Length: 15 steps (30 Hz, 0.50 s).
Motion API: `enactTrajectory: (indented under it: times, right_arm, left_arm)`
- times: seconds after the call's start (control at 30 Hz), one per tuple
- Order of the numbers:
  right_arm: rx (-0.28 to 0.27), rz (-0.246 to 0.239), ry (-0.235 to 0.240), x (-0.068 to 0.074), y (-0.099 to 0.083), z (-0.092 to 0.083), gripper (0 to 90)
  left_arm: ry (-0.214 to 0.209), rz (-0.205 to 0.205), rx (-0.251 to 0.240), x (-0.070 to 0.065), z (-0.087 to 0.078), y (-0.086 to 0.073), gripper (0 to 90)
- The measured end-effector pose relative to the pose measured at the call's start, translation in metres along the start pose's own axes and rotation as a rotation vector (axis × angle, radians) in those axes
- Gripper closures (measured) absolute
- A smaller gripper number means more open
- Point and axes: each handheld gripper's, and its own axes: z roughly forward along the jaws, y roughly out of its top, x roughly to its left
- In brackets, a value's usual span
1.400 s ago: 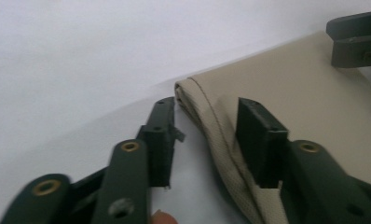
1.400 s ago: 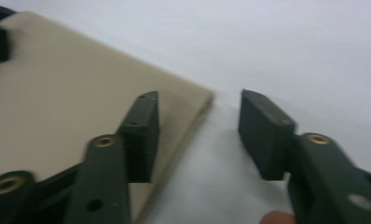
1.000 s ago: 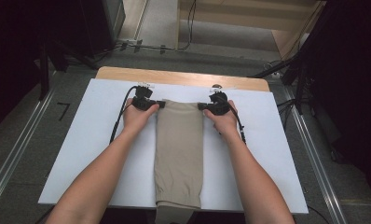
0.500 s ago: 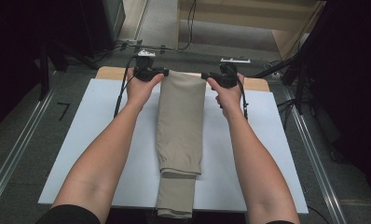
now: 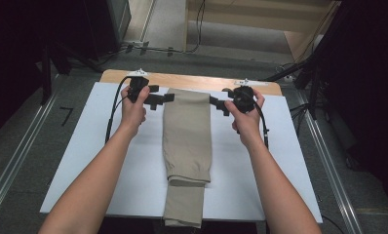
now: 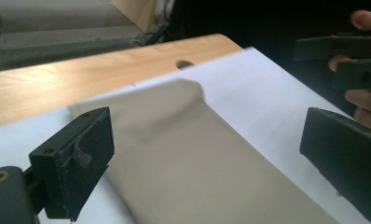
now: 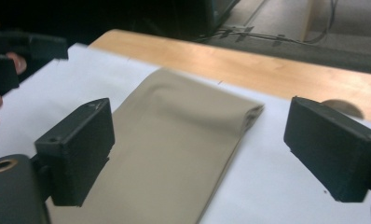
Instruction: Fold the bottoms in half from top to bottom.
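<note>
A beige cloth [image 5: 187,136], folded into a long strip, lies flat on the white board [image 5: 289,161], and its near end hangs over the front edge. My left gripper [image 5: 164,99] hovers at the cloth's far left corner and my right gripper [image 5: 217,103] at its far right corner. The jaws of both have just been opening and now stand wide apart with nothing between them. In the left gripper view, the left gripper [image 6: 207,158] frames the cloth [image 6: 188,158] below. The right gripper [image 7: 204,149] looks down on the cloth's [image 7: 174,140] far end.
The wooden tabletop [image 5: 202,81] shows as a strip beyond the board's far edge. Cables trail from both grippers across the board. Metal rails [image 5: 16,156] run along both sides of the table. Dark stands and floor cables lie beyond.
Both grippers, earlier shut on the cloth's far corners, carried that end toward the far edge, then let go and opened. The cloth now lies flat farther up the board.
</note>
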Motion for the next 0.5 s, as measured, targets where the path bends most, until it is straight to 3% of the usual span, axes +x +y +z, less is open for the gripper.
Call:
enactTrajectory:
  times: [0.17, 0.37, 0.5]
  right_arm:
    - [0.008, -0.047, 0.072, 0.029, -0.032, -0.013, 0.3]
    - [0.023, -0.095, 0.148, 0.059, -0.067, -0.032, 0.0]
    - [0.041, -0.107, 0.154, 0.074, -0.088, -0.046, 0.0]
  left_arm:
    - [-0.064, 0.057, 0.028, -0.032, -0.012, -0.028, 0.0]
    - [-0.114, 0.069, 0.052, -0.067, -0.021, -0.063, 0.0]
    - [-0.124, 0.084, 0.076, -0.087, -0.028, -0.086, 0.0]
